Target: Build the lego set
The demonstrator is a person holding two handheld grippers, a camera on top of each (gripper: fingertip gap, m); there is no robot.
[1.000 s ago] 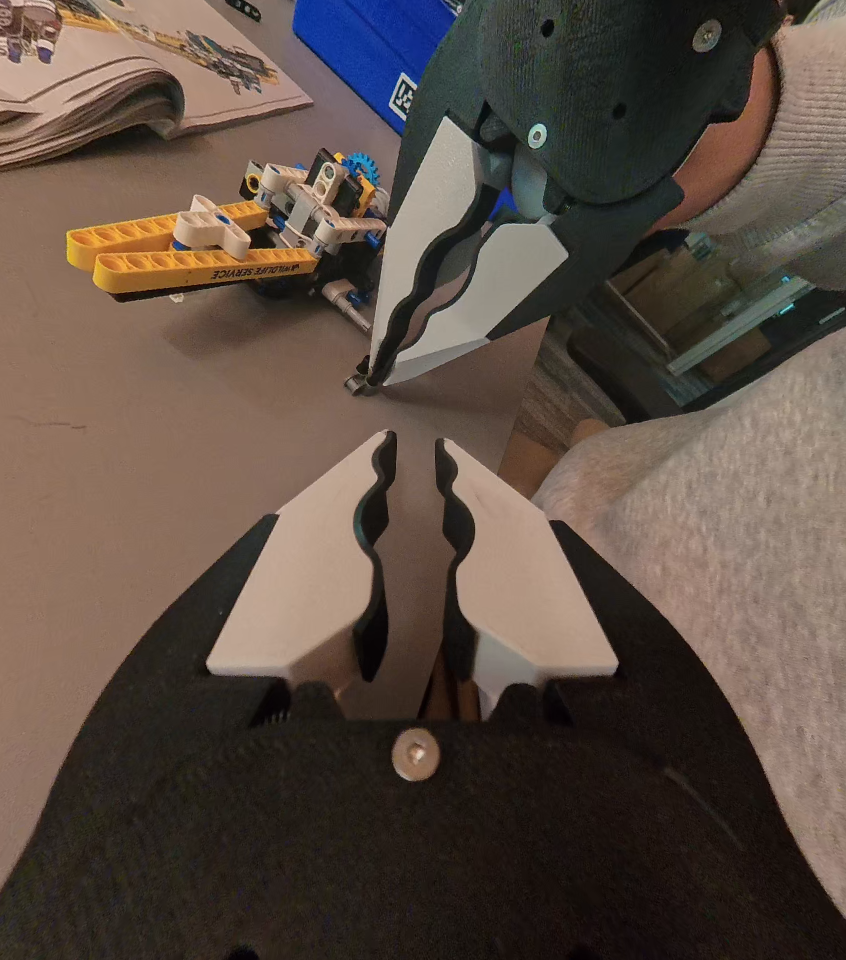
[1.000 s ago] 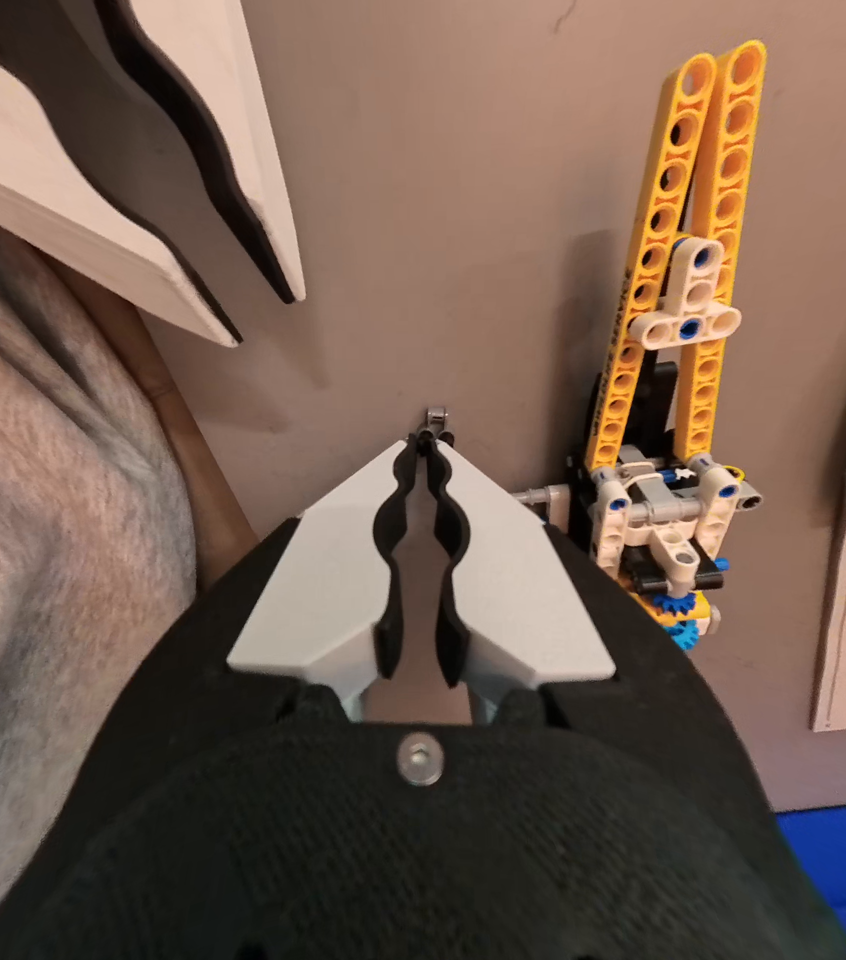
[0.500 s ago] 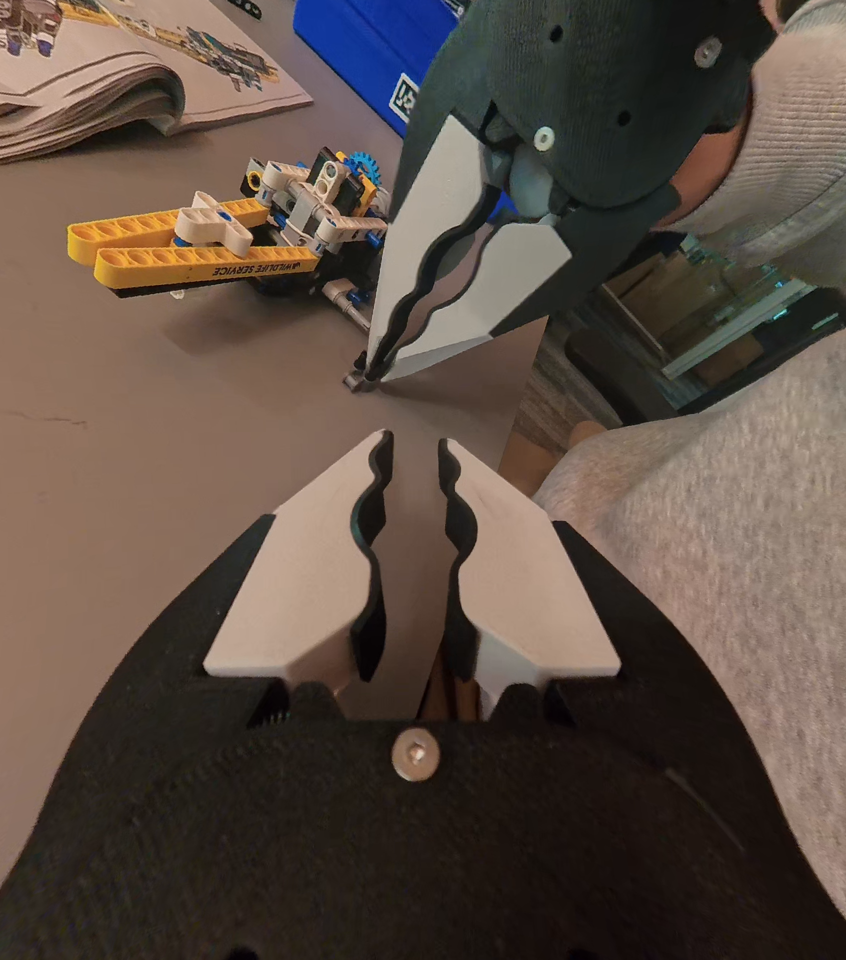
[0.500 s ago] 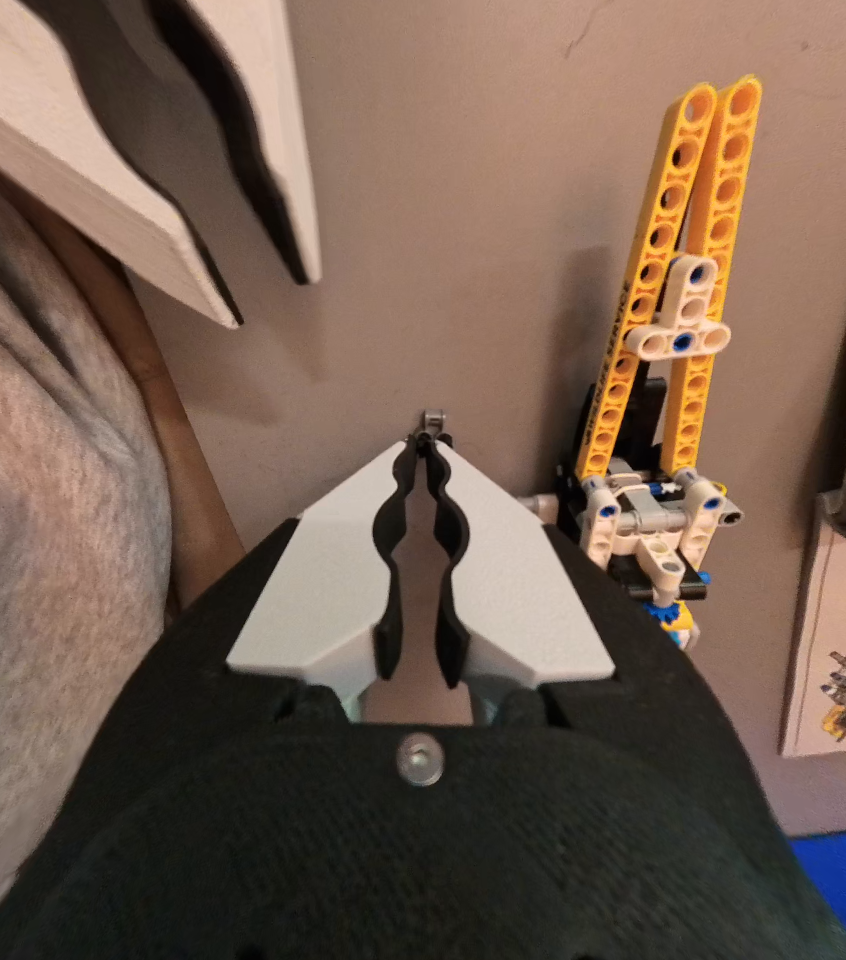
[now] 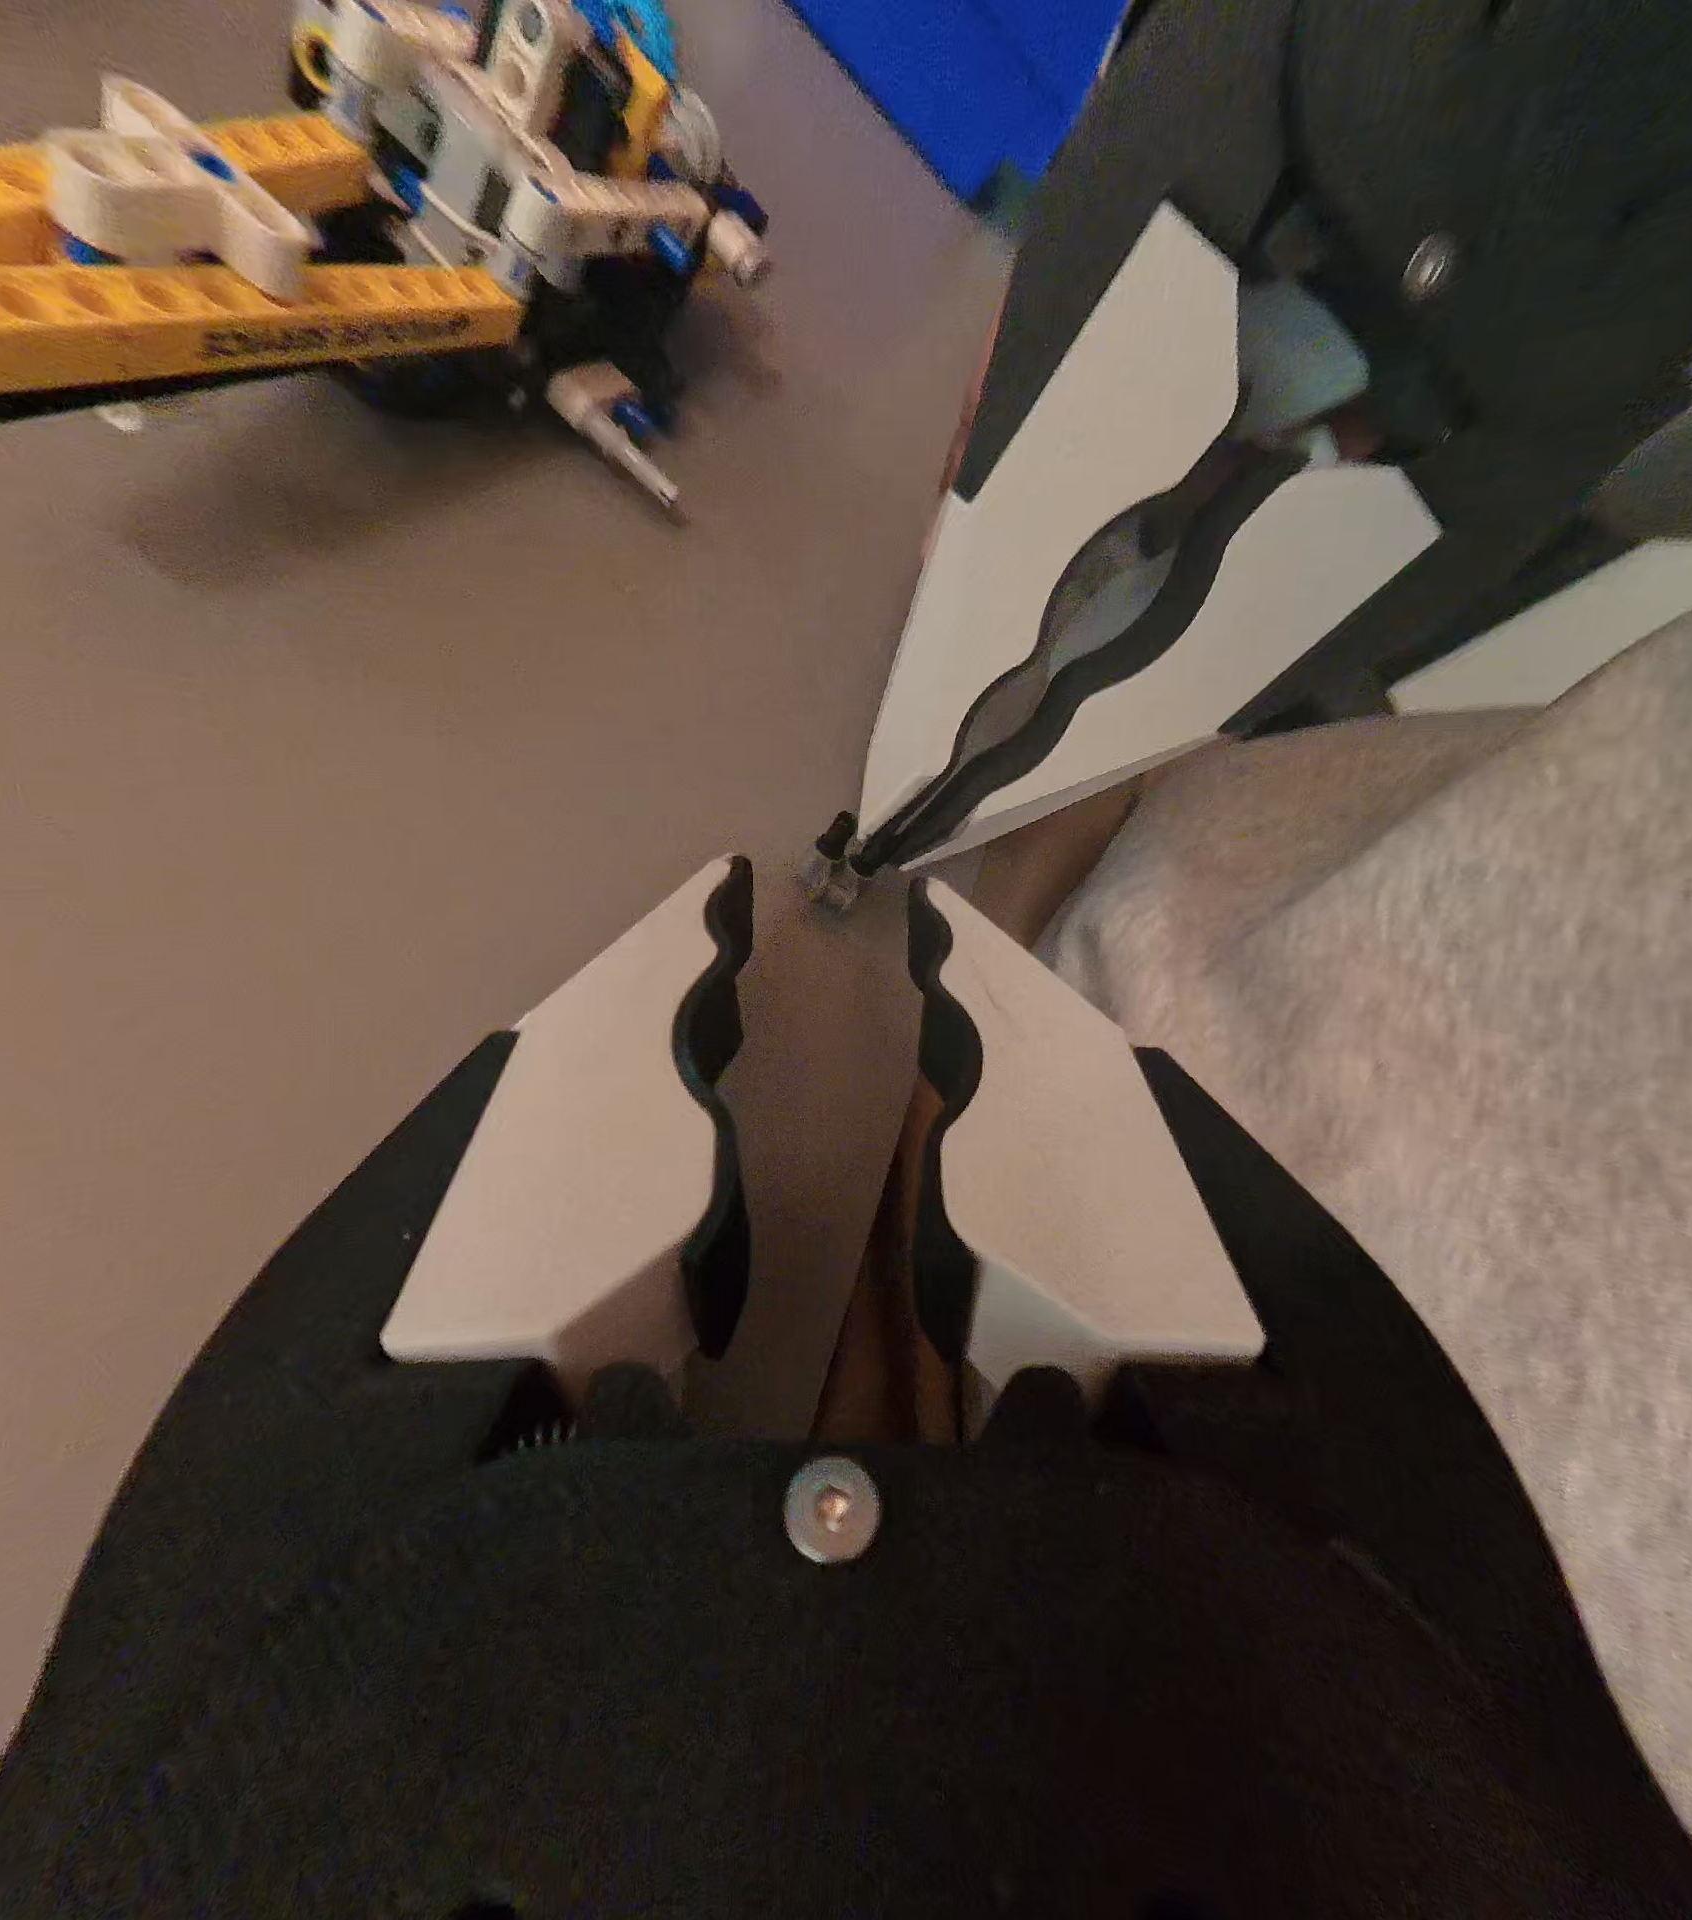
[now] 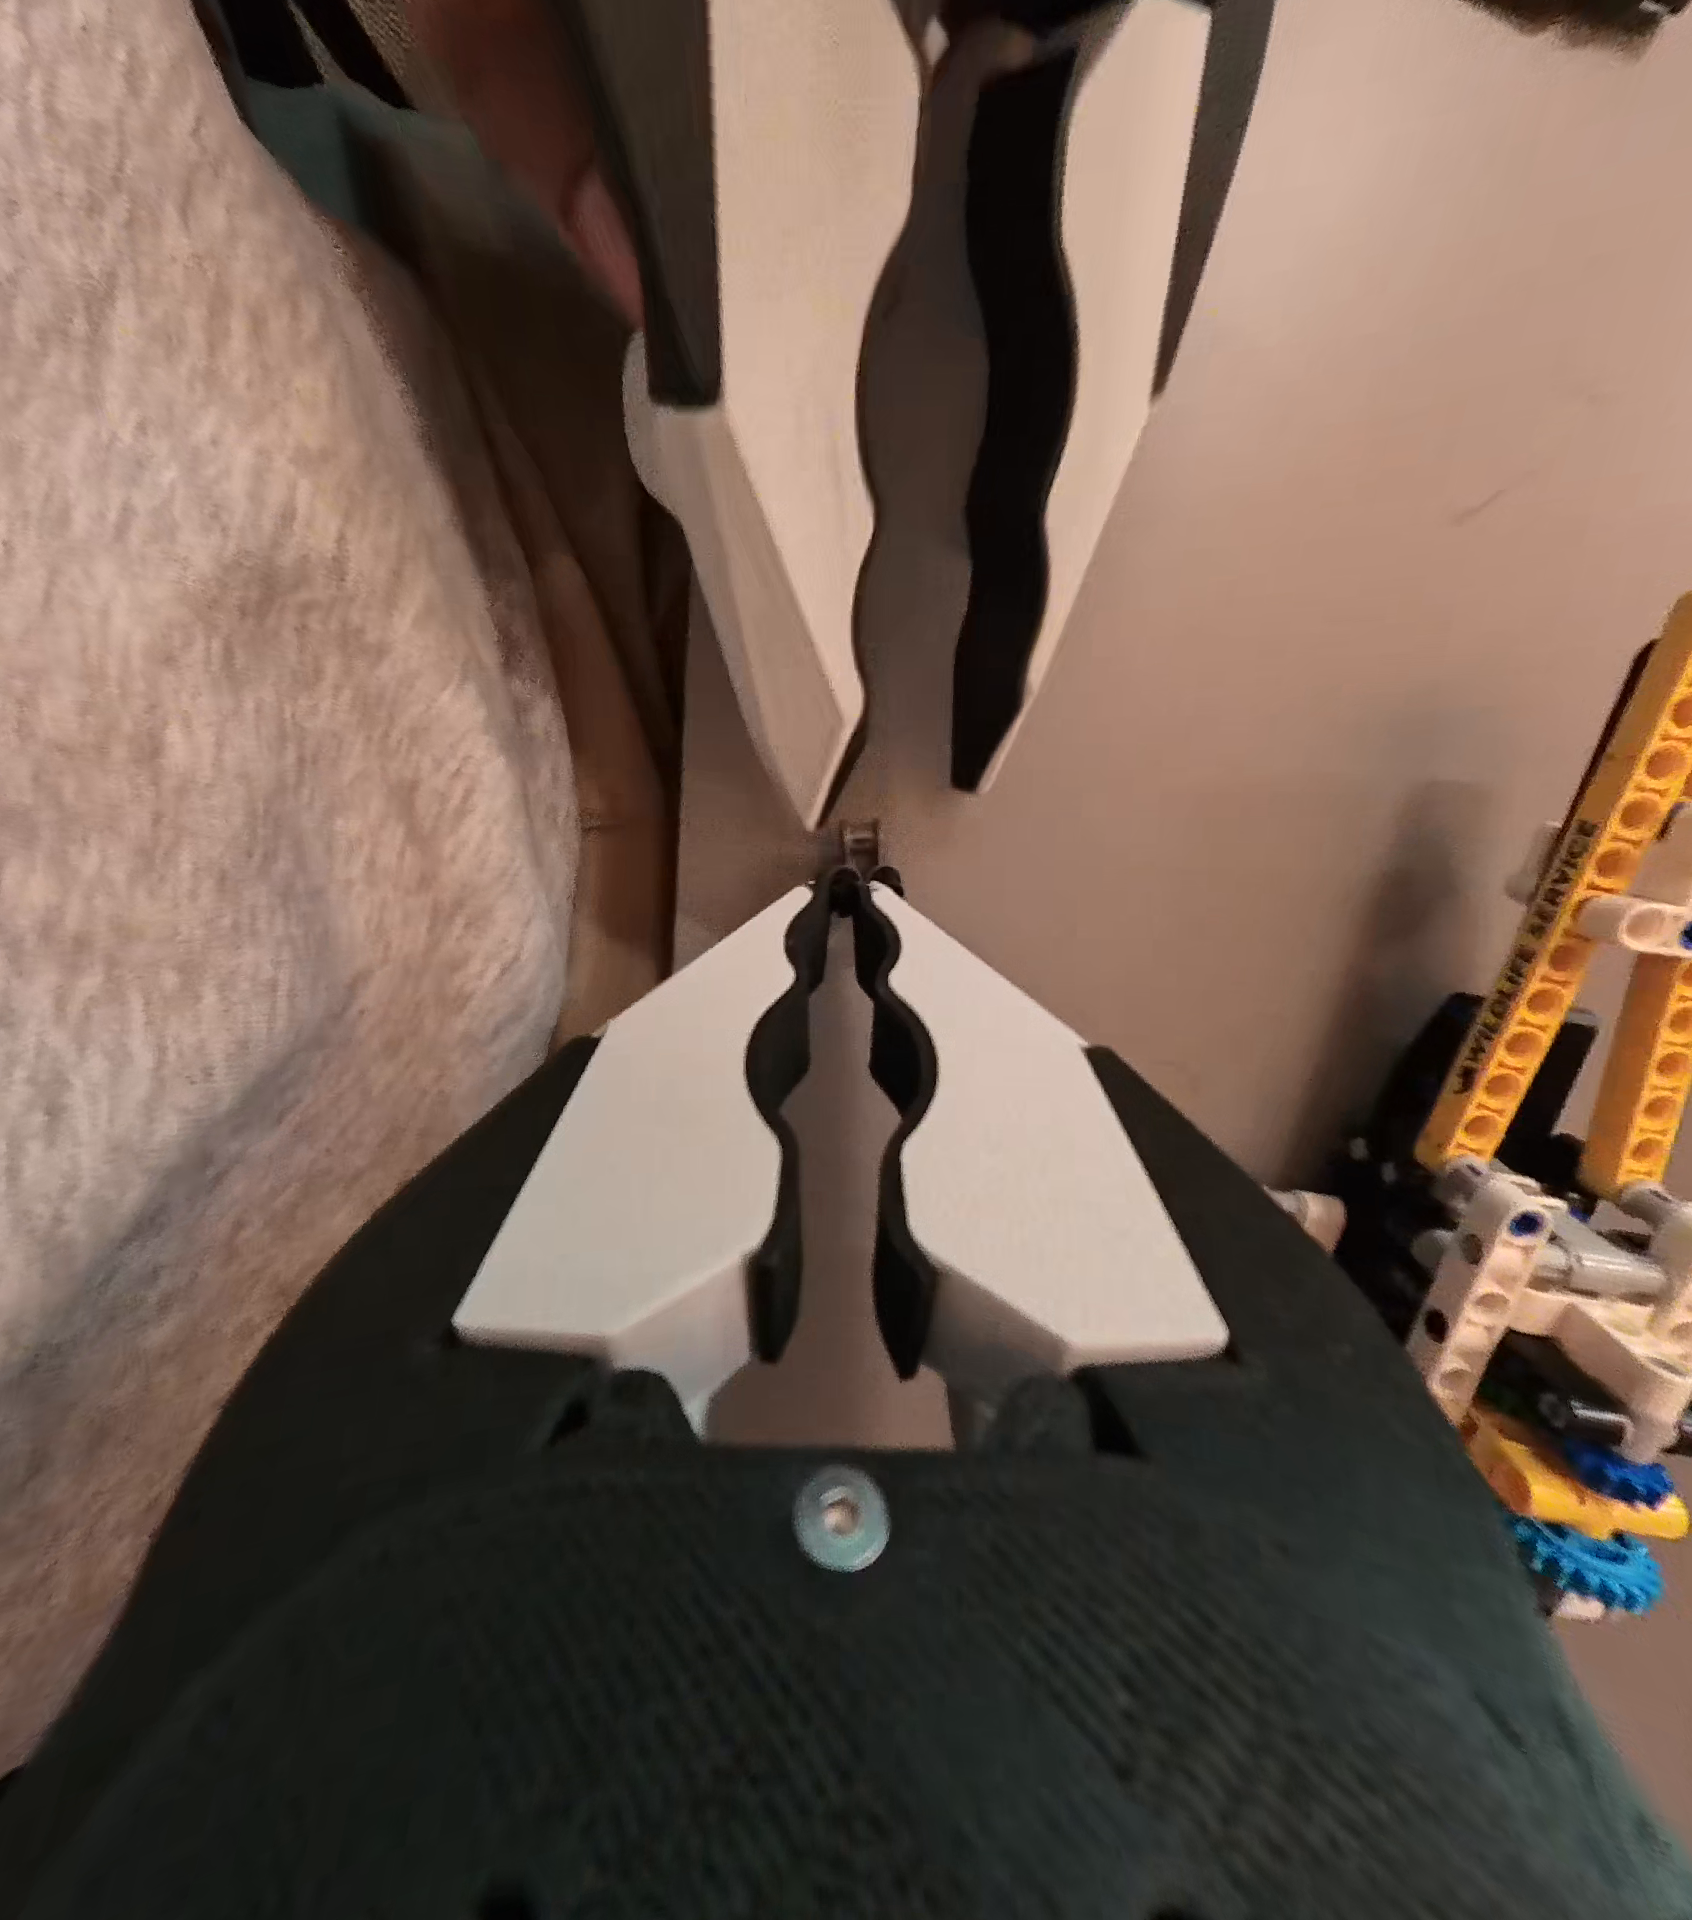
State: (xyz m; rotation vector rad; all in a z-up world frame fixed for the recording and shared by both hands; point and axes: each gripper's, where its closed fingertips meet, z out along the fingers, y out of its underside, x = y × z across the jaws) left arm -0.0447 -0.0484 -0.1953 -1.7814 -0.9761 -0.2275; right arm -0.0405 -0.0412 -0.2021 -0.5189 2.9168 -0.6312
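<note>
My right gripper (image 6: 850, 891) is shut on a small grey lego pin (image 6: 860, 840), whose end sticks out past the tips. In the left wrist view the same pin (image 5: 829, 883) hangs at the right gripper's tips (image 5: 863, 847), just above the grey table (image 5: 354, 748). My left gripper (image 5: 829, 883) is open and empty, its tips on either side of the pin without touching it. In the right wrist view it (image 6: 899, 800) points down at the pin. The partly built model, with two yellow beams, white connectors and blue gears, lies on the table (image 5: 322, 249) (image 6: 1590, 1101).
A blue box (image 5: 956, 83) stands behind the model. A person's grey sleeve (image 5: 1444, 1039) fills the right of the left wrist view and the left of the right wrist view (image 6: 146, 727). The table's near edge runs beside it. The tips of both grippers are at nearly the same place.
The two grippers have come together: my left gripper has moved forward to the pin and opened wider around it. The right gripper stays shut on the pin.
</note>
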